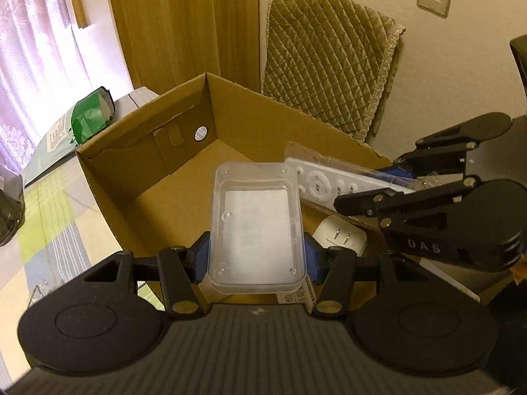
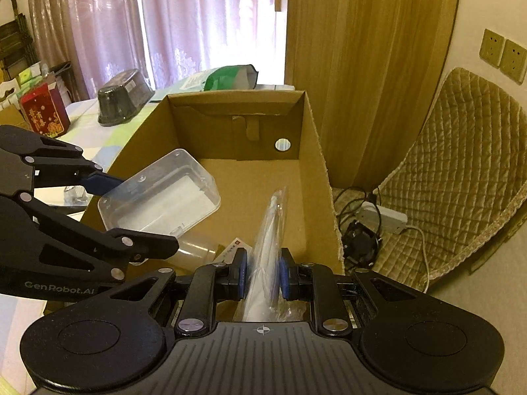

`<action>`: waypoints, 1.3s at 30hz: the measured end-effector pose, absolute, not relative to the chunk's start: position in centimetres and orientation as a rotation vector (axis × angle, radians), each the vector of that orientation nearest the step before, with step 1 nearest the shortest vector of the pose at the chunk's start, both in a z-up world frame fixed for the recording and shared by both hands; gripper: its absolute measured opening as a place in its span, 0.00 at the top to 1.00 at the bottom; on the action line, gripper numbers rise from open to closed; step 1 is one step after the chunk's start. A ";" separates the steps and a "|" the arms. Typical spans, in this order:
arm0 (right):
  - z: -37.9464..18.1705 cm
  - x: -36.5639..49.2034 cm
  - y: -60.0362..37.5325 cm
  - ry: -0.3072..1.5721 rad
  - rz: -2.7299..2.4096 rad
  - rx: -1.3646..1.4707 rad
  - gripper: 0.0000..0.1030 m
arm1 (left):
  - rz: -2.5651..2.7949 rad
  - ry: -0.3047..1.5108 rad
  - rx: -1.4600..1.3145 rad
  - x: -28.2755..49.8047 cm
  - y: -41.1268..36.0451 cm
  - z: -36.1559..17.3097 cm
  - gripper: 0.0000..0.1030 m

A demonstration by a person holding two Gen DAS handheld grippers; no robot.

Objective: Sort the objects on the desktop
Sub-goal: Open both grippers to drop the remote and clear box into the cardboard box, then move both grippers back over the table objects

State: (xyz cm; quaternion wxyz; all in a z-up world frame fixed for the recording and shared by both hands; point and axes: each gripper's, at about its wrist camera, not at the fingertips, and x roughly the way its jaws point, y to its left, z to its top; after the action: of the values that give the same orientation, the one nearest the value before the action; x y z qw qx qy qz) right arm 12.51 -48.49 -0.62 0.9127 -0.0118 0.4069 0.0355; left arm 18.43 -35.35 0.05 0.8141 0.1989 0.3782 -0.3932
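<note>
My left gripper (image 1: 255, 258) is shut on a clear plastic box (image 1: 255, 220) and holds it over the open cardboard box (image 1: 148, 151). In the right wrist view that clear plastic box (image 2: 161, 194) hangs at the left above the cardboard box (image 2: 316, 171), with the left gripper (image 2: 145, 210) clamped on it. My right gripper (image 2: 262, 278) is shut on a white remote control in a clear plastic bag (image 2: 268, 230), edge-on over the carton's near end. From the left wrist, the remote (image 1: 332, 181) and right gripper (image 1: 372, 184) show at the right. A white charger plug (image 1: 341, 235) lies on the carton floor.
A chair with a quilted cover (image 2: 461, 171) stands right of the carton, with a power strip and cables (image 2: 378, 217) on its seat. On the tablecloth behind sit a green pouch (image 2: 230, 77), a dark plastic tub (image 2: 123, 97) and a red carton (image 2: 44, 112).
</note>
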 end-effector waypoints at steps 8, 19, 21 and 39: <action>-0.9 12.9 -48.2 0.839 0.072 -0.027 0.82 | -0.819 0.774 0.402 18.3 -33.7 0.9 0.36; -1.3 13.5 -46.5 0.831 0.092 -0.030 0.86 | -0.773 0.741 0.356 18.1 -30.8 2.9 0.35; -1.3 13.6 -46.3 0.831 0.105 -0.034 0.86 | -0.768 0.740 0.352 18.2 -30.4 3.0 0.35; 0.5 9.7 -45.9 0.778 0.090 -0.033 0.33 | -0.708 0.747 0.301 16.6 -25.9 3.7 0.33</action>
State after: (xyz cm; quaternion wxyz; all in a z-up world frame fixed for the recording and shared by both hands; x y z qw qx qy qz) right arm 9.73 -45.89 0.55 0.9242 -0.0162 0.3790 0.0440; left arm 16.60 -25.85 3.65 0.8597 0.1435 0.3557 -0.3372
